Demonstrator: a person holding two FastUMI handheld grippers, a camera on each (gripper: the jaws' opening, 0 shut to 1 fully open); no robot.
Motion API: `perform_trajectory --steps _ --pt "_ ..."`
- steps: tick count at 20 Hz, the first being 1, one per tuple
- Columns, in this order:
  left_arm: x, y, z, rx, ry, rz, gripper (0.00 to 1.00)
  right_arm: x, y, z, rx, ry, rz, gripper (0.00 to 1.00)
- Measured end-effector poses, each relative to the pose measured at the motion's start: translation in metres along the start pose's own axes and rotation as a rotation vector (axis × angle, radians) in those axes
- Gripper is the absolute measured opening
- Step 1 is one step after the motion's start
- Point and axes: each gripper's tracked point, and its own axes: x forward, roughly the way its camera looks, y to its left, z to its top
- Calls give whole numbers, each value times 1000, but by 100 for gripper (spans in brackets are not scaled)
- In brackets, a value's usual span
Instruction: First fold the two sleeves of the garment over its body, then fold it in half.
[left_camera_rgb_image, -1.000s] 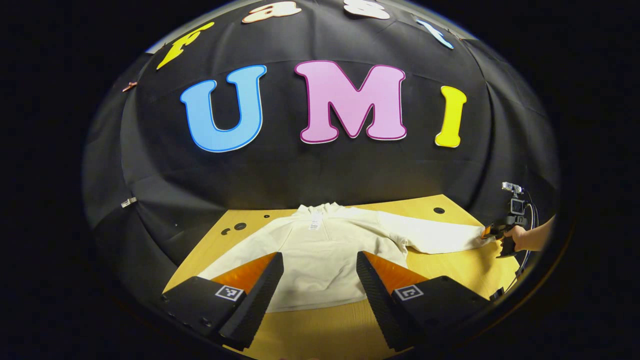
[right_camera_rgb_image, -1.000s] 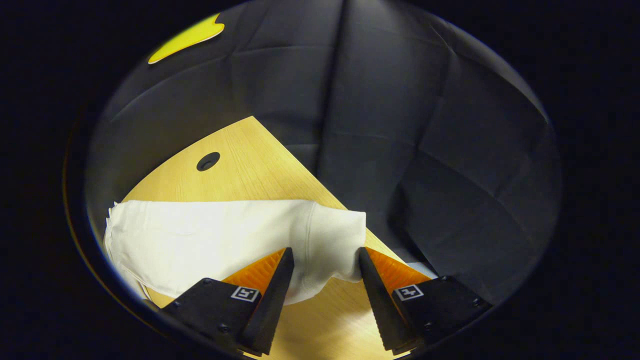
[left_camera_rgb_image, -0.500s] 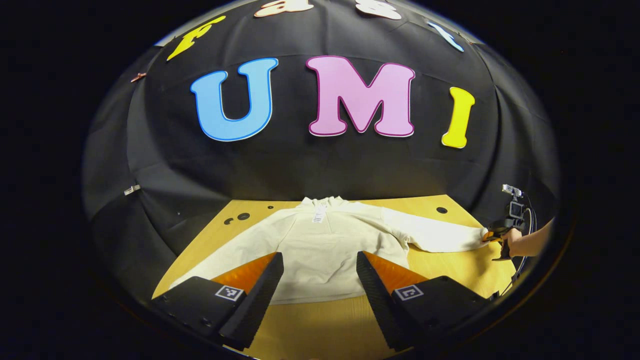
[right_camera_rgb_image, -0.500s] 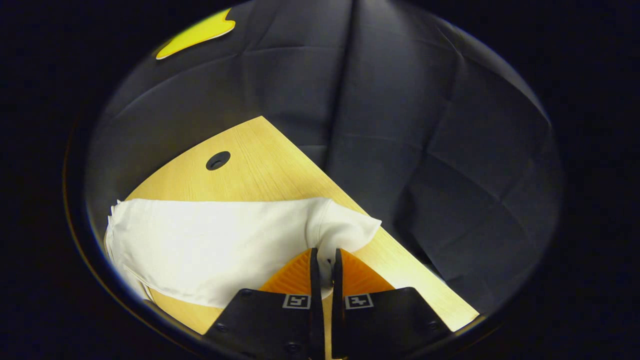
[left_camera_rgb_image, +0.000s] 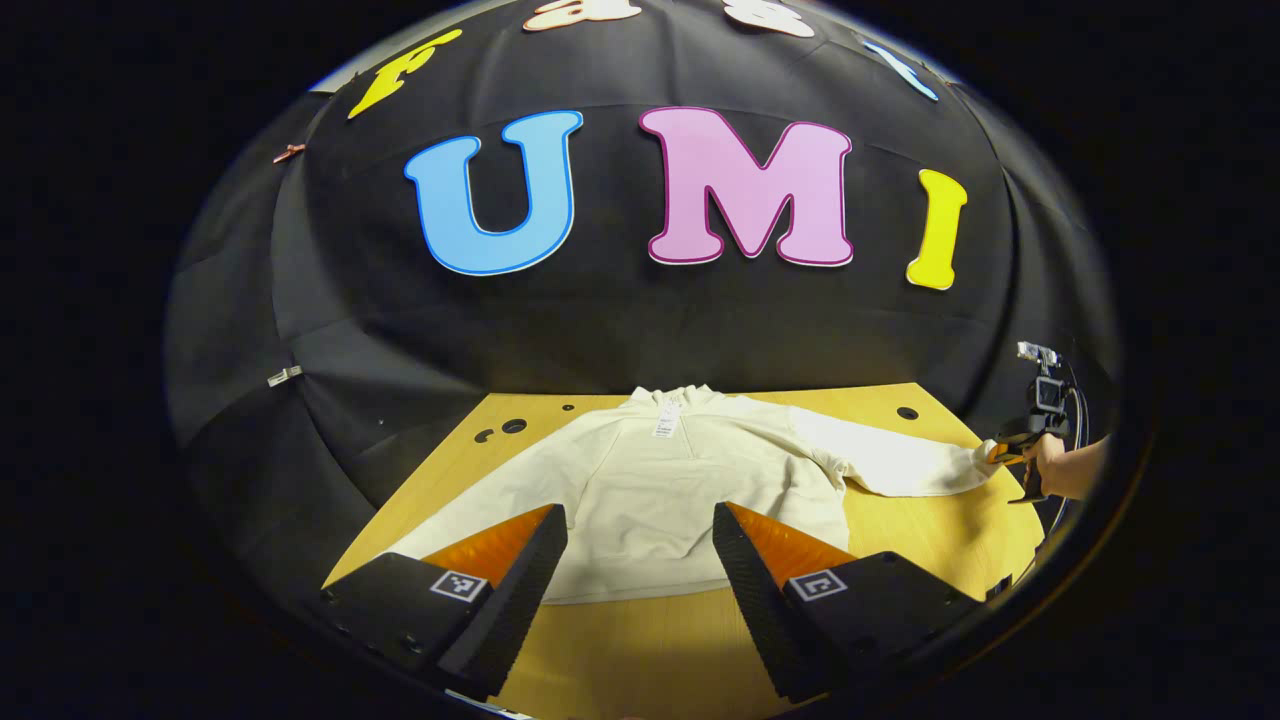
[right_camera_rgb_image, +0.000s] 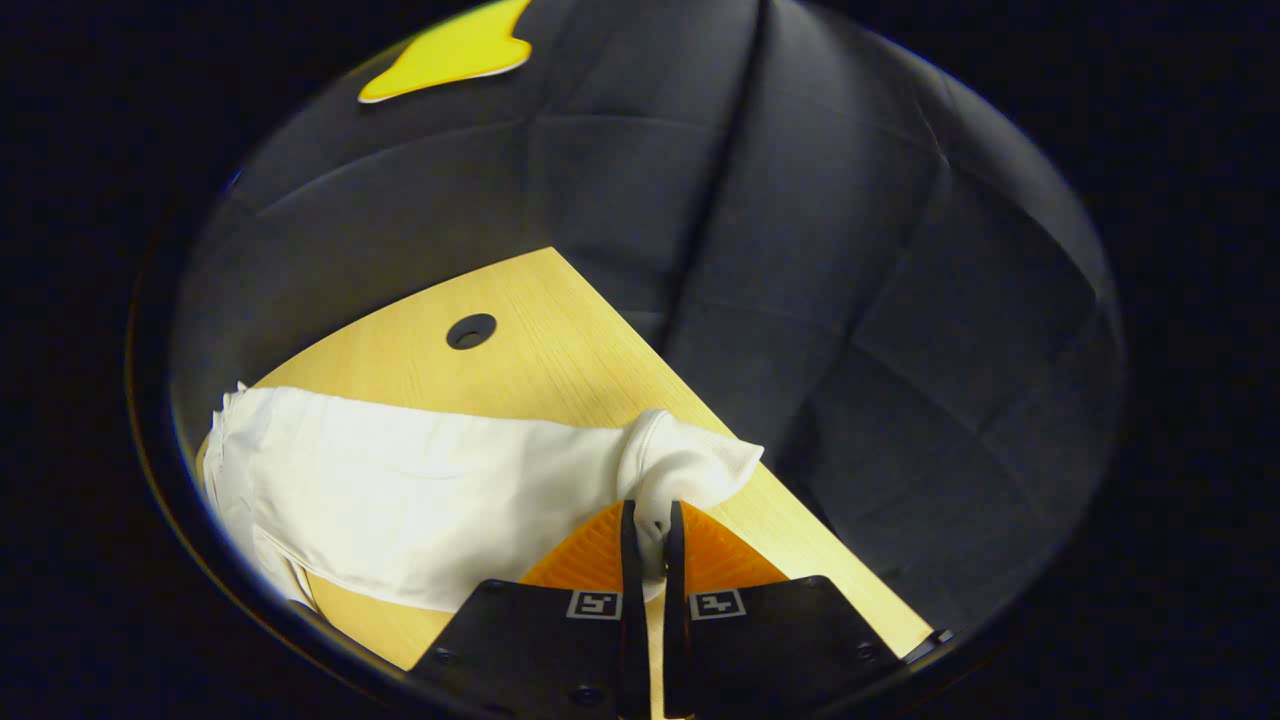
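While the left tool (left_camera_rgb_image: 640, 560) hangs agape, the right tool (right_camera_rgb_image: 645, 520) pinches the garment's sleeve (right_camera_rgb_image: 450, 490).

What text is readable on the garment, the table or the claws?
Neck tag on the garment: print too small to read.
Left claw: black-and-white square markers, no words.
Right claw: same kind, no words.
Table: none.
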Motion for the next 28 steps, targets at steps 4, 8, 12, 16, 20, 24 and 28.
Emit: perform_trajectory --steps 4,8,12,16,20,24,28 --pt "-11 20 -2 -38 0 11 94 -20 6 21 -80 -91 64 10" --pt "-15 47 -6 -12 -23 20 94 -36 10 37 -138 -166 133 9" --pt "-19 80 -5 -26 -42 61 94 -50 14 45 -222 -231 205 10" --pt "-25 100 -9 -65 -43 69 94 -55 16 47 -295 -278 271 10" --pt "-29 127 -14 -87 -47 117 94 -55 16 47 -338 -304 353 9" --pt "-33 152 -29 -122 -29 173 94 -61 16 47 -419 -317 454 9" --pt "-30 173 -47 -195 10 207 94 -66 15 47 -510 -336 552 9"
